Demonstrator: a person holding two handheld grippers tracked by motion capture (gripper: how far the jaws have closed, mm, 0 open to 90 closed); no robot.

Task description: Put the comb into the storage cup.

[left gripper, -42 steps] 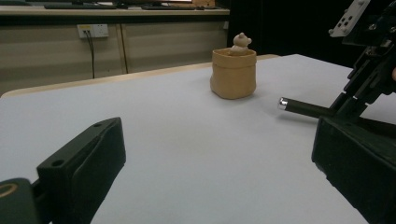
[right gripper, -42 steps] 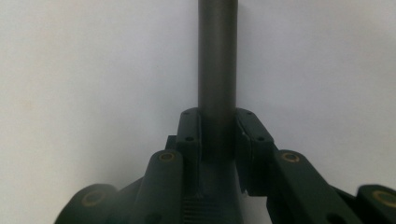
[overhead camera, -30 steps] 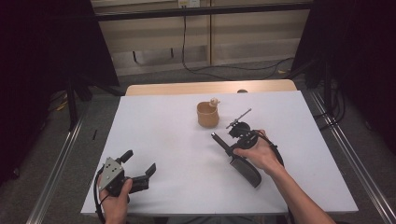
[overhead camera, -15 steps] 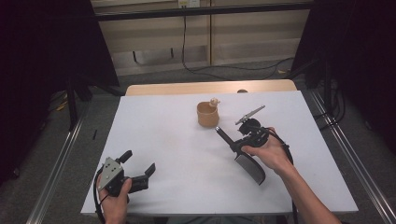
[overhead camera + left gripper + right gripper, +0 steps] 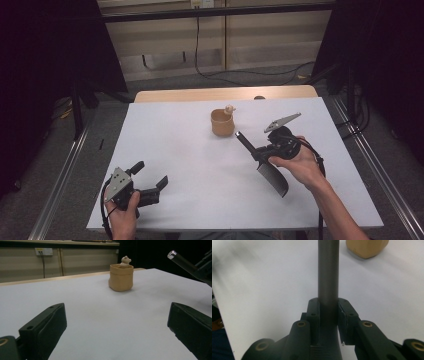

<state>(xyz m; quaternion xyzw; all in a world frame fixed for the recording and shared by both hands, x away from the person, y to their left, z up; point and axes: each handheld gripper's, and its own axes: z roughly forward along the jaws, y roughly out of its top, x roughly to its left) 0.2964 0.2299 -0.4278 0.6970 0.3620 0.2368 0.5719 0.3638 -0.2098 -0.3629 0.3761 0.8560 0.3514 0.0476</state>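
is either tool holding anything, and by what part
The right tool clamps a knife by its dark handle, near the blade end. The left tool is open, holding nothing.

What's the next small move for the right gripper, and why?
Probably set the knife down flat on the table. The right gripper is clamped on its handle, blade hanging off the surface near the tan pot; the left gripper rests open.
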